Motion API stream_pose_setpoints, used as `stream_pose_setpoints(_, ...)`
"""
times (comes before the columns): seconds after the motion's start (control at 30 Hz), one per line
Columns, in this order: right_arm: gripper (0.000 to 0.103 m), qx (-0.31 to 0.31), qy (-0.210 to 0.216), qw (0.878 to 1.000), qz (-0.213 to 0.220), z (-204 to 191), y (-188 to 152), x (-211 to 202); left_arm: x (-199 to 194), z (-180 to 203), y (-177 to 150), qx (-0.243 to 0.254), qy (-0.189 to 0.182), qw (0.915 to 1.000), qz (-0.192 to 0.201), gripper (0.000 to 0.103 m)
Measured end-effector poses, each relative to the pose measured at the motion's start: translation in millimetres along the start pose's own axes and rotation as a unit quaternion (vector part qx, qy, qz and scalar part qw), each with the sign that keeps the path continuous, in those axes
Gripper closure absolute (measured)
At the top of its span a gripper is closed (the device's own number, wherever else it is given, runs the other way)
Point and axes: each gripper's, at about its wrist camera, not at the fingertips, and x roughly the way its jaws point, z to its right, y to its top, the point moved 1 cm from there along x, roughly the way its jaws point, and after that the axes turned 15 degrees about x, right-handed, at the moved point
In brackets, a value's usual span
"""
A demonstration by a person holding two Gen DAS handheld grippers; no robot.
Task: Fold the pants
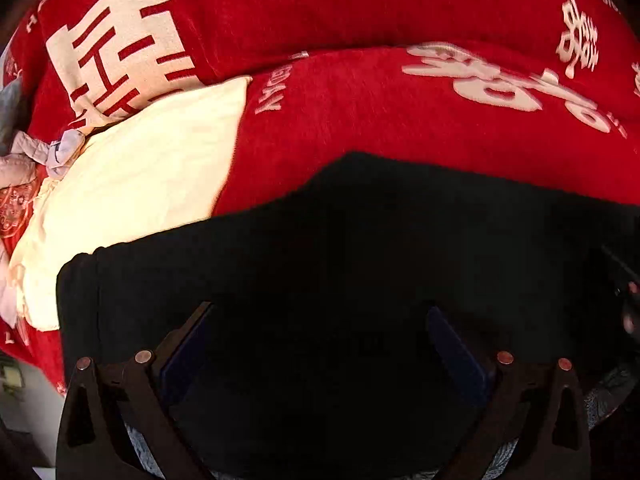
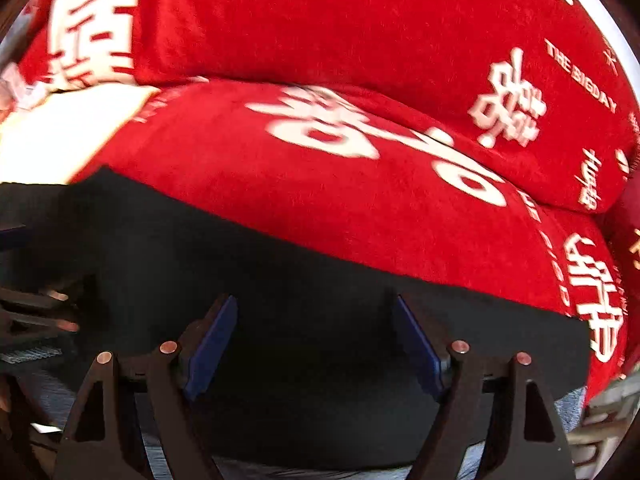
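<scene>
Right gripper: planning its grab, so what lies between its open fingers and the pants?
Nothing: in the right wrist view the right gripper hangs open directly over the black pants.

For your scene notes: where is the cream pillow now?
In the left wrist view, the cream pillow lies at left on the red blanket, touching the black pants.

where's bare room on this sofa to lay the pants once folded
Free: the red blanket stretch between the black pants and the back cushion, running right. Crowded: the left end, where a cream pillow and bunched pale cloth lie.
</scene>
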Motion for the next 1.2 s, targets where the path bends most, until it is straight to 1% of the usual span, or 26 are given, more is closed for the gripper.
stream_pose_setpoints(0.03, 0.020, 0.012, -0.029, 0.999, -0.004, 17.2, -0.2, 6.0, 0.0, -8.5, -2.6, -0.004, 0.006, 1.0000, -0.006, 0.000)
stream_pose_setpoints(0.07, 0.019, 0.033, -0.034, 0.999, -0.009, 34.1, 0.8, 8.8, -1.7, -20.5, -6.1, -0.010, 0.031, 0.9994, -0.015, 0.000)
stream_pose_setpoints(0.1, 0.017, 0.074, -0.033, 0.997, -0.017, 60.5, 0.6, 10.1, -3.1, -24.3, -6.8, -0.014, 0.050, 0.9984, -0.020, 0.000)
stream_pose_setpoints(0.13, 0.017, 0.097, -0.038, 0.994, -0.024, 75.1, 1.6, 10.7, -4.3, -34.1, -9.2, -0.024, 0.065, 0.9973, -0.026, 0.000)
stream_pose_setpoints(0.2, 0.017, 0.121, -0.058, 0.991, -0.022, 98.5, 3.6, 5.0, -10.8, -47.3, -12.1, -0.062, 0.056, 0.9963, -0.022, 0.000)
stream_pose_setpoints(0.23, 0.017, 0.119, -0.058, 0.991, -0.011, 98.8, 6.6, -2.2, -12.8, -50.6, -9.9, -0.077, 0.045, 0.9958, -0.017, 0.000)
stream_pose_setpoints(0.3, 0.017, 0.109, -0.023, 0.994, 0.002, 82.7, 13.5, -13.5, -12.4, -43.4, 0.3, -0.092, 0.022, 0.9955, -0.009, 0.000)
stream_pose_setpoints(0.37, 0.017, 0.081, 0.039, 0.996, 0.001, 45.5, 23.1, -19.8, -4.3, -25.4, 12.7, -0.072, -0.005, 0.9974, -0.012, 0.000)
stream_pose_setpoints(0.4, 0.017, 0.062, 0.067, 0.996, -0.009, 21.3, 27.4, -17.2, 4.4, -17.0, 17.6, -0.058, 0.001, 0.9980, -0.026, 0.000)
stream_pose_setpoints(0.43, 0.017, 0.048, 0.075, 0.996, -0.020, 3.9, 31.0, -10.0, 13.6, -10.5, 21.1, -0.047, 0.017, 0.9979, -0.041, 0.000)
stream_pose_setpoints(0.5, 0.017, 0.027, 0.062, 0.997, -0.047, -27.4, 40.0, 14.3, 15.0, -11.1, 27.2, -0.065, 0.020, 0.9972, -0.031, 0.000)
stream_pose_setpoints(0.53, 0.015, 0.024, 0.043, 0.997, -0.057, -35.3, 43.5, 26.1, 15.6, -13.2, 27.4, -0.073, 0.014, 0.9964, -0.040, 0.000)
stream_pose_setpoints(0.57, 0.011, 0.027, 0.033, 0.998, -0.055, -39.1, 48.3, 32.4, 12.2, -14.1, 23.5, -0.080, 0.015, 0.9955, -0.047, 0.000)
stream_pose_setpoints(0.63, 0.010, 0.045, 0.022, 0.998, -0.038, -44.9, 60.6, 24.9, -1.0, -14.5, 11.5, -0.079, 0.033, 0.9952, -0.047, 0.000)
stream_pose_setpoints(0.67, 0.010, 0.042, 0.031, 0.998, -0.025, -49.3, 66.7, 16.1, -7.1, -18.1, 1.2, -0.086, 0.040, 0.9947, -0.039, 0.000)
stream_pose_setpoints(0.73, 0.010, 0.015, 0.059, 0.998, 0.000, -68.0, 73.5, 5.9, -12.3, -28.7, -11.8, -0.107, 0.029, 0.9936, -0.024, 0.000)
stream_pose_setpoints(0.8, 0.010, -0.029, 0.071, 0.997, -0.008, -93.1, 70.5, 8.2, -1.6, -46.3, -12.5, -0.129, 0.035, 0.9906, -0.031, 0.000)
stream_pose_setpoints(0.83, 0.010, -0.059, 0.060, 0.996, -0.020, -109.7, 65.3, 17.8, 4.1, -54.0, -11.5, -0.136, 0.045, 0.9889, -0.040, 0.000)
stream_pose_setpoints(0.9, 0.008, -0.069, 0.023, 0.997, -0.036, -121.8, 62.8, 37.6, 19.3, -68.0, -11.6, -0.137, 0.065, 0.9863, -0.066, 0.000)
stream_pose_setpoints(0.93, 0.007, -0.046, 0.022, 0.998, -0.031, -119.6, 69.4, 42.2, 24.8, -76.8, -11.5, -0.144, 0.056, 0.9857, -0.068, 0.000)
stream_pose_setpoints(0.97, 0.007, -0.020, 0.002, 0.999, -0.025, -114.2, 77.9, 45.0, 23.1, -87.5, -15.5, -0.165, 0.043, 0.9828, -0.071, 0.000)
stream_pose_setpoints(1.0, 0.007, -0.003, -0.027, 0.999, -0.023, -107.2, 84.8, 46.1, 18.6, -92.7, -20.2, -0.176, 0.045, 0.9810, -0.069, 0.000)
stream_pose_setpoints(1.03, 0.007, 0.009, -0.010, 1.000, -0.019, -103.3, 88.5, 41.5, 13.3, -100.5, -23.4, -0.187, 0.047, 0.9796, -0.058, 0.000)
stream_pose_setpoints(1.1, 0.007, 0.012, 0.050, 0.998, -0.021, -107.2, 88.0, 29.6, 7.7, -116.4, -28.3, -0.206, 0.044, 0.9769, -0.036, 0.000)
stream_pose_setpoints(1.13, 0.007, -0.006, 0.067, 0.997, -0.029, -116.3, 86.3, 26.4, 10.8, -125.1, -27.7, -0.213, 0.047, 0.9751, -0.040, 0.000)
stream_pose_setpoints(1.2, 0.007, -0.058, 0.070, 0.996, -0.024, -145.1, 77.1, 20.2, 25.8, -137.1, -33.4, -0.218, 0.059, 0.9713, -0.074, 0.000)
